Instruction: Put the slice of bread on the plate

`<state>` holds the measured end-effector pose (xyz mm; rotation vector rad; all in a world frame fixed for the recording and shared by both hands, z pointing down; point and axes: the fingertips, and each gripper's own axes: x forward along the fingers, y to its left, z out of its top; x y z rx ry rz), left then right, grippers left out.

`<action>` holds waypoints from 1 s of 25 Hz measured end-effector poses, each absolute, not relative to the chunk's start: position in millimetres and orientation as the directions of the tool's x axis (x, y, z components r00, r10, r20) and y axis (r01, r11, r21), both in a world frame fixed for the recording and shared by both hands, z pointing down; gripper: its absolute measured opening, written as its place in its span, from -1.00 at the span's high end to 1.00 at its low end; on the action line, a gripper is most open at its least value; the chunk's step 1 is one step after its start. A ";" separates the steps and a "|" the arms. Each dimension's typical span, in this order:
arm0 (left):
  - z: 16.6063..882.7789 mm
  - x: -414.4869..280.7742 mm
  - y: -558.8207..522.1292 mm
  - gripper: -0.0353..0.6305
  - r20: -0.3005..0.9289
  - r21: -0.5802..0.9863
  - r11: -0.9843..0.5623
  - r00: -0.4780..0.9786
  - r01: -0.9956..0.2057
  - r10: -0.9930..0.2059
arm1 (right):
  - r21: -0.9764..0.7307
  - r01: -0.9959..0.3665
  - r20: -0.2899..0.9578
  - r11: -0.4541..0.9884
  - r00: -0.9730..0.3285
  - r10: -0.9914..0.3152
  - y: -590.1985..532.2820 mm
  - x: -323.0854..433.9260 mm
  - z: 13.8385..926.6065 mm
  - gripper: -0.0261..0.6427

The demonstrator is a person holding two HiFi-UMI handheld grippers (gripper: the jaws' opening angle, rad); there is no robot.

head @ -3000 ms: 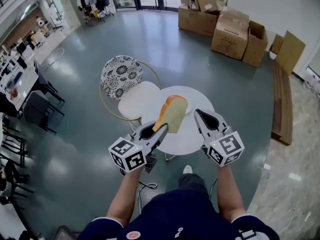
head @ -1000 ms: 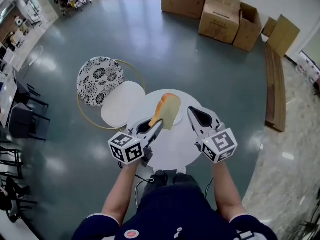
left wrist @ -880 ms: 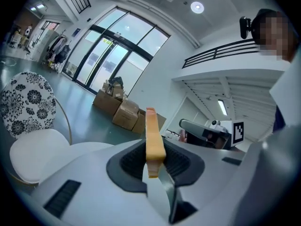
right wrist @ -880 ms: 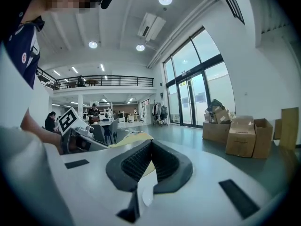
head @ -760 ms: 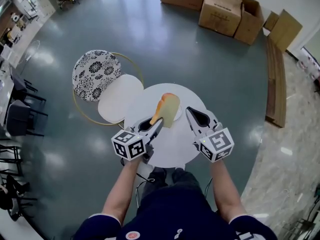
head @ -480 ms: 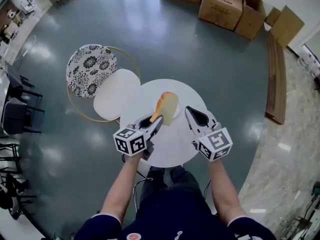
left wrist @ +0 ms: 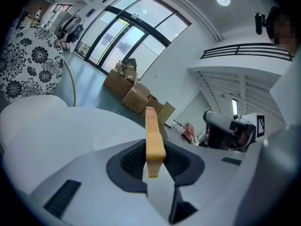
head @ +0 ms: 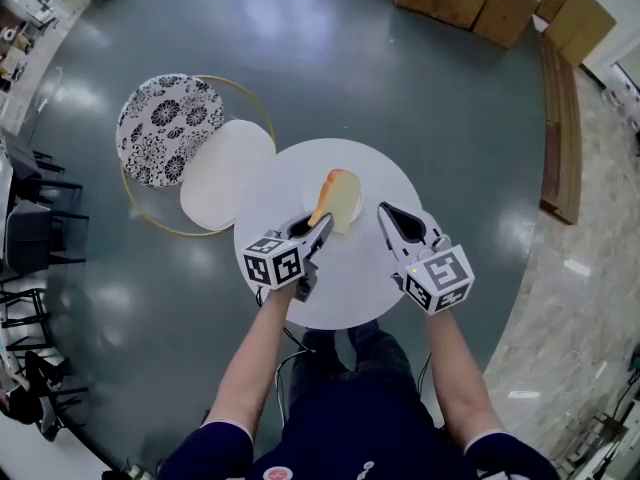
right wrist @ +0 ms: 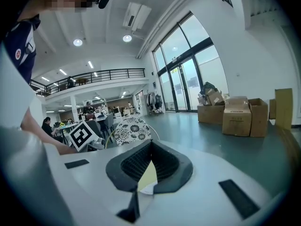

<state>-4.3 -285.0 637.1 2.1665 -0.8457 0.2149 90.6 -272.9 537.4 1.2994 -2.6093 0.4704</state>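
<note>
while the left claw (head: 322,224) pinches the bread (head: 340,194) over the plate (head: 309,182), the right claw (head: 386,212) hovers pressed together.

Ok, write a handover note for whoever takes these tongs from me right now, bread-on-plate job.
Left tongs: shut on the slice of bread, which stands on edge.
Right tongs: shut, empty, just right of the plate.
Plate: on the round white table, under the bread in the head view; contact unclear.
Done: bread gripped and over the plate.
Left: lay it flat on the plate, open the left tongs.
</note>
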 end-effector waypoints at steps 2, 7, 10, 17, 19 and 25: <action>648.5 -4.5 -287.6 0.61 0.418 0.614 -0.462 0.760 -0.640 -0.498 | -0.196 -0.802 0.310 0.564 -0.596 -0.740 -276.3 90.9 545.5 0.90; 667.7 -3.7 -291.3 0.61 0.443 0.620 -0.441 0.753 -0.649 -0.486 | -0.200 -0.801 0.323 0.564 -0.598 -0.734 -284.6 90.0 557.2 0.90; 676.3 -4.6 -296.7 0.61 0.440 0.635 -0.427 0.756 -0.644 -0.484 | -0.205 -0.801 0.331 0.562 -0.597 -0.731 -289.9 89.1 564.0 0.90; 686.5 -12.3 -301.9 0.61 0.455 0.660 -0.378 0.746 -0.649 -0.486 | -0.217 -0.800 0.342 0.559 -0.599 -0.725 -287.4 90.8 570.3 0.90; 689.0 -14.1 -301.9 0.61 0.471 0.654 -0.366 0.735 -0.662 -0.487 | -0.219 -0.799 0.341 0.560 -0.600 -0.723 -286.0 91.9 568.9 0.90; 695.0 -18.3 -302.2 0.59 0.514 0.612 -0.367 0.705 -0.701 -0.489 | -0.224 -0.795 0.341 0.564 -0.606 -0.719 -284.1 91.5 567.8 0.91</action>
